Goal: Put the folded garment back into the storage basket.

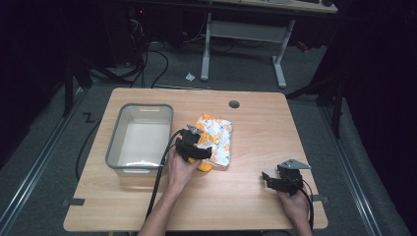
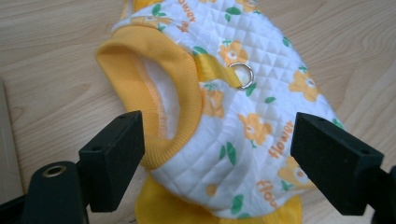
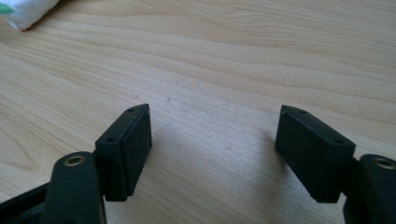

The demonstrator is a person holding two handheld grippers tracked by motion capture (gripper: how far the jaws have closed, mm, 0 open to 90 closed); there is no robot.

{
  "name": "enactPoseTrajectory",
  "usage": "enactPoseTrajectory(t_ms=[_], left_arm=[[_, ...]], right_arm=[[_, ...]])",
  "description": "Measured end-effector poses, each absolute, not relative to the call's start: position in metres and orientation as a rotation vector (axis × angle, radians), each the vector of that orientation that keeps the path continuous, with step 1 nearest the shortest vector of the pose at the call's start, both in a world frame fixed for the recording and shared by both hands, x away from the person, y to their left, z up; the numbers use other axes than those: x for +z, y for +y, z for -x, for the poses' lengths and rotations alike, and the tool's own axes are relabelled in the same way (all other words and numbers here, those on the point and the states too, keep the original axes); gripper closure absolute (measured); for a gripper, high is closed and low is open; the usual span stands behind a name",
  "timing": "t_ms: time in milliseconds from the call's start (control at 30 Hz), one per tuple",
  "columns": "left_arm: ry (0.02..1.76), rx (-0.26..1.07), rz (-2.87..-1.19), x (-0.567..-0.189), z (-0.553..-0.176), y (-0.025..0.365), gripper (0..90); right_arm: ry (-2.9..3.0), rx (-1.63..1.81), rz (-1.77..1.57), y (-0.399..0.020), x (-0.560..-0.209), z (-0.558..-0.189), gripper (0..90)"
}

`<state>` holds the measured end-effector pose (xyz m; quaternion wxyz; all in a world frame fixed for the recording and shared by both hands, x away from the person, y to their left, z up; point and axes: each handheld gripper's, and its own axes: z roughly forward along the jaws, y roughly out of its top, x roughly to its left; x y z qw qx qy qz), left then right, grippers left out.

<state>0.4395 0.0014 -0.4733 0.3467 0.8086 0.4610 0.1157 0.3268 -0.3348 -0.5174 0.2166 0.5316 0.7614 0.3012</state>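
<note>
A small quilted pet garment [image 1: 220, 139], white with orange flowers and yellow ribbed trim, lies on the wooden table [image 1: 260, 128] near its middle. In the left gripper view the garment [image 2: 252, 116] shows a yellow-edged opening and a metal ring [image 2: 242, 75] on a yellow strap. My left gripper [image 1: 196, 143] hovers at its near left edge, open [image 2: 217, 149], jaws standing apart on either side of the cloth without pressing it. My right gripper [image 1: 278, 181] rests open over bare wood [image 3: 215, 144] at the front right. A corner of the garment [image 3: 23, 11] shows at the top left of the right gripper view.
A clear plastic bin [image 1: 114, 142] stands on the left part of the table, beside the left hand. A round cable hole [image 1: 234, 104] sits near the far edge. Beyond the table are a desk frame [image 1: 280, 64] and cables on the floor.
</note>
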Motion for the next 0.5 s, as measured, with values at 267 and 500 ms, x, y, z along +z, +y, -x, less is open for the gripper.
enactPoseTrajectory(t_ms=[267,500], left_arm=[[1.233,0.307,-2.104,-0.478,-0.460,-0.004,17.8],[1.286,0.298,-2.119,-0.487,-0.478,-0.004,18.8]], right_arm=[[2.110,0.834,-1.472,-0.335,-0.517,-0.327,27.4],[2.110,0.834,-1.473,-0.335,-0.517,-0.327,27.4]])
